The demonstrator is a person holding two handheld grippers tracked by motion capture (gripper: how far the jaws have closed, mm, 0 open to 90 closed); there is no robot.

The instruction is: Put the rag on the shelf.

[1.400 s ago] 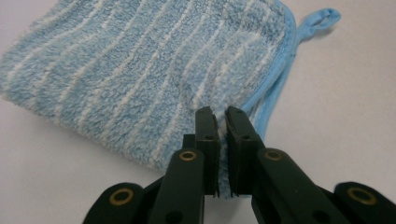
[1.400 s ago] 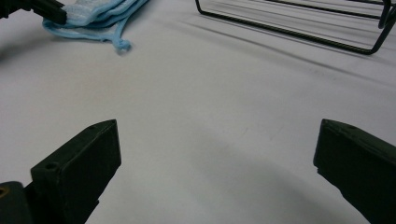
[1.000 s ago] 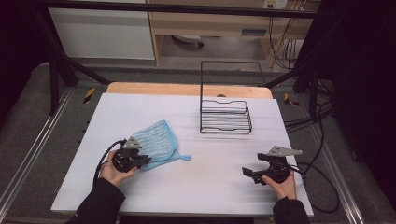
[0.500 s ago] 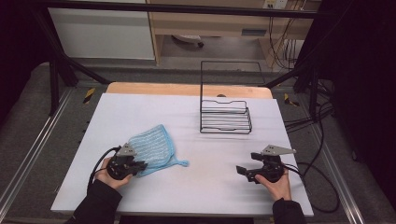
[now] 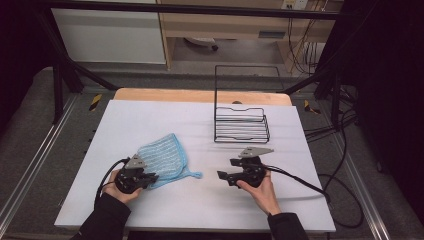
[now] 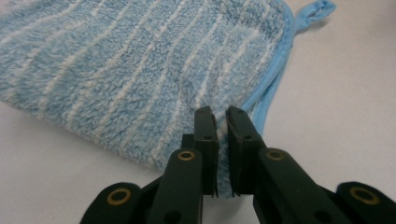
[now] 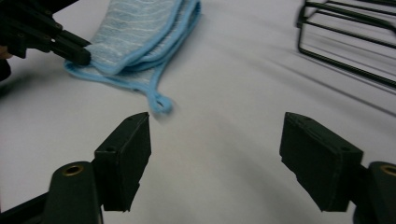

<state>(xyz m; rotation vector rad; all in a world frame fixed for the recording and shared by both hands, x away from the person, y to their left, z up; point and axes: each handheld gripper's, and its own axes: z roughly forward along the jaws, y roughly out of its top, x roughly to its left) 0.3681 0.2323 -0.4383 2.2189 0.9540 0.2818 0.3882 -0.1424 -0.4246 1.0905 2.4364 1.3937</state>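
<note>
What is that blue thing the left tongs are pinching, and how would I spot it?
On the white table, left of the black wire rack, lies a folded fluffy cloth. It is light blue with thin white stripes, a blue hem and a small hanging loop.

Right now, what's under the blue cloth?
The blue cloth lies folded on the white table, with the left hand-held gripper shut on its edge. The table shows around it; whatever lies beneath the folds is covered.
</note>
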